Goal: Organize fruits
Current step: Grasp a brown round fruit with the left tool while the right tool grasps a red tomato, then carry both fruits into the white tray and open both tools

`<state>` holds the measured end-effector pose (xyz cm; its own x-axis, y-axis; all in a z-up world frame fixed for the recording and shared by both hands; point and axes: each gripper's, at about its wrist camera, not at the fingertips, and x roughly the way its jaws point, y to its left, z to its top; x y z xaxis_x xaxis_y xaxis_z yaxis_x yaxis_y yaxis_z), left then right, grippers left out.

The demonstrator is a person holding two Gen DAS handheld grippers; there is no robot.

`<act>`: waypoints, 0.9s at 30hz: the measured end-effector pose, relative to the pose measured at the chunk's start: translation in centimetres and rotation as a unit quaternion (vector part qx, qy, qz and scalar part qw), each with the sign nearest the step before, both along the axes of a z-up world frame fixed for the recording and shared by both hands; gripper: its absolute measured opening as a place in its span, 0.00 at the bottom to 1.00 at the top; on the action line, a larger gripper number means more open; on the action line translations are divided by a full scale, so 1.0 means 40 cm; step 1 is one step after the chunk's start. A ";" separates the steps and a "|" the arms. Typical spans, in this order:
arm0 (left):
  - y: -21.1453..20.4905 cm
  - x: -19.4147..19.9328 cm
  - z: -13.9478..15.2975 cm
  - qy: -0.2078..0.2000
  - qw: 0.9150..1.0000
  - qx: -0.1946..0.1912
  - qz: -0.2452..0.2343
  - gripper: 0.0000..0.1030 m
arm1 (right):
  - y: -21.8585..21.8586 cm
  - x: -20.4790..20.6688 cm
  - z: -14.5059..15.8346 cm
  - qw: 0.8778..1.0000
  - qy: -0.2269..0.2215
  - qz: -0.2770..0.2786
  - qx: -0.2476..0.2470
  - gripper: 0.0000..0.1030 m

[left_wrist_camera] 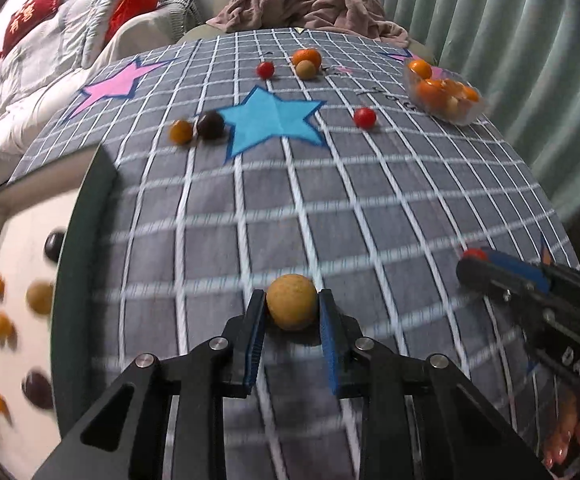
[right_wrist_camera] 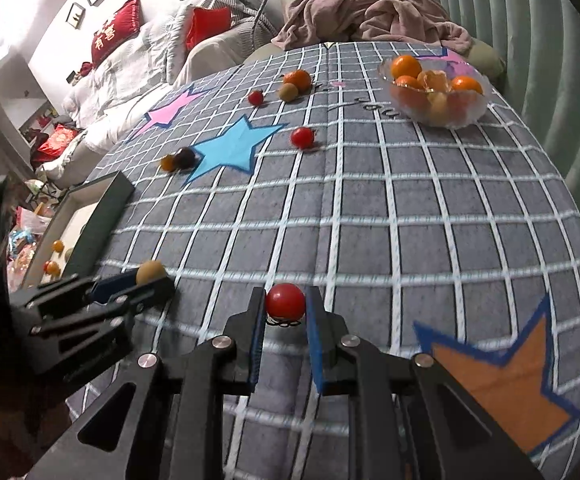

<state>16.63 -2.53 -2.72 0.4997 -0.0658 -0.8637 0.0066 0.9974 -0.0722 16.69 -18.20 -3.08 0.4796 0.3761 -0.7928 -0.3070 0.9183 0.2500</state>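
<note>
left wrist view: left gripper (left_wrist_camera: pixel 292 308) clenched on a tan round fruit (left_wrist_camera: pixel 292 307), pads pressing both sides, just above the grid tablecloth (left_wrist_camera: pixel 370 208); underside of fruit hidden behind its own bulge, no long axis to call, near spherical. tray (left_wrist_camera: pixel 86 200) at left edge cut off by frame, contents motion-blurred: dark and orange blobs, not identifiable. right gripper (left_wrist_camera: pixel 475 261) enters from right, only a sliver of the red tomato (left_wrist_camera: pixel 475 254) showing past the finger. fingertips of a hand (left_wrist_camera: pixel 570 436) bottom right, mostly cropped. glass bowl (left_wrist_camera: pixel 444 94) of oranges far right. right wrist view: right gripper (right_wrist_camera: pixel 286 306) grasping the red tomato (right_wrist_camera: pixel 285 300), round, no usable axis, stem end not visible; held over the tablecloth (right_wrist_camera: pixel 410 220). left gripper (right_wrist_camera: pixel 152 276) seen side-on at left, blurred, tan round fruit (right_wrist_camera: pixel 151 271) half hidden between its fingers. tray (right_wrist_camera: pixel 106 208) partly blocked by that gripper. glass bowl (right_wrist_camera: pixel 438 96) sharp at top right.
</note>
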 end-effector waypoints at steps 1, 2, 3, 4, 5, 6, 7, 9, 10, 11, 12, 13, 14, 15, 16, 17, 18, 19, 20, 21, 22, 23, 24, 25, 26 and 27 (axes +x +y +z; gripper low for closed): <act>0.001 -0.012 0.000 0.000 1.000 0.000 -0.001 0.26 | 0.001 -0.012 -0.002 1.000 0.002 0.000 0.001 0.21; 0.001 -0.031 0.000 0.001 1.000 0.001 -0.001 0.26 | 0.002 -0.021 -0.005 1.000 0.004 0.000 0.000 0.21; 0.001 -0.045 0.000 0.001 1.000 0.001 -0.001 0.26 | 0.003 -0.031 -0.007 1.000 0.006 0.000 -0.001 0.21; 0.001 -0.055 0.000 0.002 1.000 0.000 -0.001 0.26 | 0.004 -0.040 -0.010 1.000 0.008 0.000 0.000 0.21; 0.002 -0.068 0.001 0.003 1.000 -0.001 0.000 0.26 | 0.004 -0.048 -0.012 1.000 0.011 0.000 0.000 0.21; 0.003 -0.076 0.002 0.004 1.000 -0.001 0.000 0.26 | 0.004 -0.057 -0.013 1.000 0.013 -0.001 0.000 0.21; 0.005 -0.087 0.006 0.003 1.000 -0.003 0.000 0.26 | 0.003 -0.065 -0.013 1.000 0.015 -0.002 0.001 0.21; 0.007 -0.100 0.016 -0.002 1.000 -0.003 0.000 0.26 | 0.004 -0.078 -0.010 1.000 0.018 -0.003 0.002 0.21; 0.010 -0.110 0.026 -0.008 1.000 -0.004 0.000 0.26 | 0.006 -0.085 -0.004 1.000 0.017 -0.003 0.001 0.21; 0.013 -0.117 0.036 -0.013 1.000 -0.006 0.001 0.26 | 0.006 -0.091 0.002 1.000 0.015 -0.003 0.000 0.21; 0.016 -0.125 0.042 -0.016 1.000 -0.007 0.001 0.26 | 0.009 -0.096 0.010 1.000 0.013 -0.002 0.000 0.21; 0.021 -0.133 0.055 -0.022 1.000 -0.010 0.002 0.26 | 0.011 -0.100 0.018 1.000 0.011 -0.001 0.000 0.21; 0.024 -0.137 0.064 -0.025 1.000 -0.011 0.003 0.26 | 0.016 -0.104 0.029 1.000 0.009 0.000 0.000 0.21; 0.030 -0.144 0.075 -0.030 0.999 -0.013 0.005 0.26 | 0.021 -0.107 0.037 1.000 0.006 0.001 0.000 0.21; 0.038 -0.152 0.084 -0.035 0.999 -0.015 0.007 0.26 | 0.028 -0.109 0.045 1.000 0.003 0.003 -0.001 0.21; 0.044 -0.158 0.092 -0.039 0.999 -0.016 0.009 0.26 | 0.035 -0.112 0.054 1.000 0.000 0.006 -0.002 0.21; 0.052 -0.164 0.099 -0.043 0.999 -0.017 0.012 0.26 | 0.045 -0.115 0.063 1.000 -0.002 0.011 -0.003 0.21; 0.061 -0.171 0.107 -0.048 0.999 -0.018 0.015 0.26 | 0.055 -0.118 0.070 1.000 -0.005 0.015 -0.004 0.21; 0.073 -0.181 0.118 -0.054 0.998 -0.020 0.020 0.26 | 0.068 -0.119 0.078 1.000 -0.007 0.019 -0.005 0.21; 0.080 -0.187 0.124 -0.057 0.998 -0.021 0.022 0.26 | 0.078 -0.123 0.084 1.000 -0.008 0.023 -0.005 0.21; 0.091 -0.193 0.132 -0.061 0.998 -0.021 0.025 0.26 | 0.090 -0.125 0.091 1.000 -0.010 0.027 -0.005 0.21; 0.108 -0.202 0.143 -0.067 0.997 -0.021 0.031 0.26 | 0.099 -0.126 0.097 0.999 -0.011 0.031 -0.005 0.21; 0.117 -0.205 0.148 -0.070 0.997 -0.021 0.035 0.26 | 0.114 -0.129 0.104 0.999 -0.012 0.037 -0.004 0.21; 0.133 -0.211 0.156 -0.074 0.996 -0.022 0.039 0.26 | 0.125 -0.131 0.110 0.999 -0.013 0.041 -0.004 0.21; 0.150 -0.218 0.164 -0.079 0.996 -0.021 0.045 0.26 | 0.139 -0.133 0.117 0.999 -0.015 0.045 -0.004 0.21; 0.170 -0.225 0.171 -0.082 0.995 -0.020 0.052 0.26 | 0.154 -0.136 0.124 0.999 -0.017 0.051 -0.004 0.21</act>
<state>7.62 4.29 4.12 0.6397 -0.0382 -0.7676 -0.0821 0.9897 -0.1177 11.27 -12.04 1.87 0.4661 0.4172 -0.7802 -0.4066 0.8842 0.2299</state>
